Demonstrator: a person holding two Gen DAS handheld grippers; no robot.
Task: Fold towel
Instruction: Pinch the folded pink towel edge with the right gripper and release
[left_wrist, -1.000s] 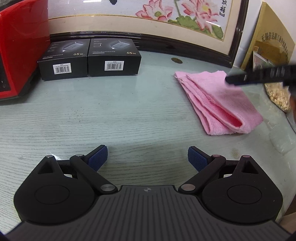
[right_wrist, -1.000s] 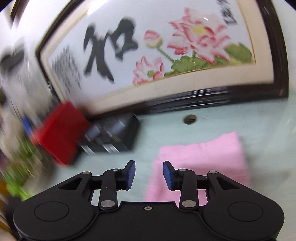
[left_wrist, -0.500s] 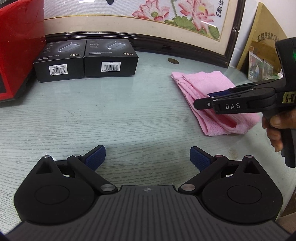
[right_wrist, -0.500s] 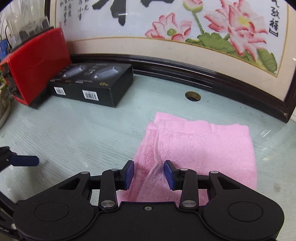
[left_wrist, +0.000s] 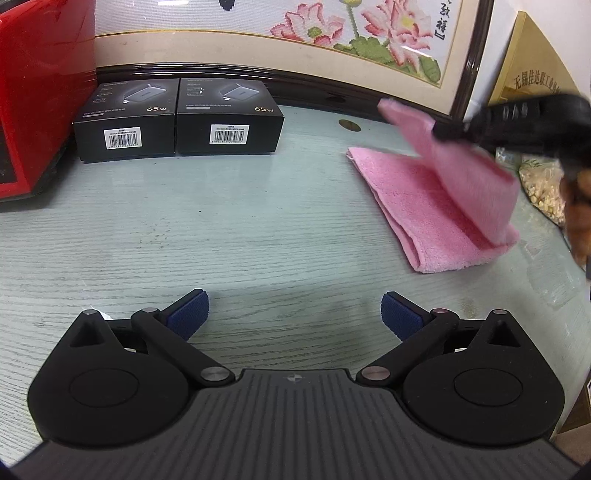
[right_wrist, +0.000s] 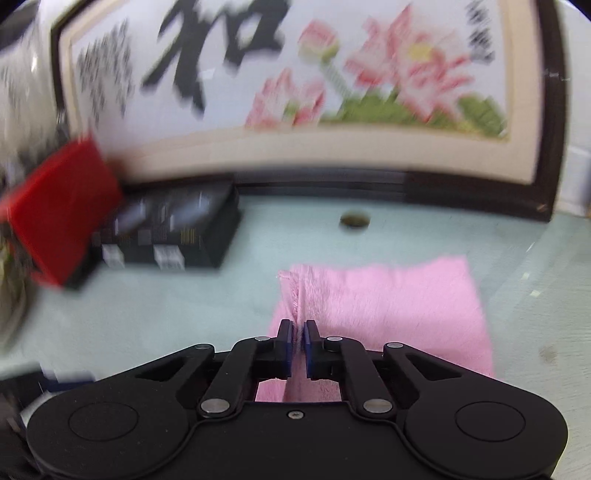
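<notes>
A pink towel (left_wrist: 417, 206) lies folded on the pale wood-grain table (left_wrist: 221, 229), at the right of the left wrist view. My right gripper (right_wrist: 298, 339) is shut on the edge of its top layer. That layer stands lifted off the lower part, with the right gripper (left_wrist: 443, 131) at its upper edge. In the right wrist view the towel (right_wrist: 388, 306) spreads out beyond the pinching fingers. My left gripper (left_wrist: 294, 312) hovers low over bare table to the towel's left. Its jaws are opening wide with nothing between them.
Two black boxes (left_wrist: 177, 118) sit at the back left beside a red box (left_wrist: 37, 92). A framed flower embroidery (left_wrist: 332, 48) leans along the back. A bag of yellowish bits (left_wrist: 543, 188) and a person's hand (left_wrist: 576, 221) are at the right edge.
The right gripper closed on the towel's top layer and raised it off the lower part. The left gripper stayed put and its jaws spread slightly wider.
</notes>
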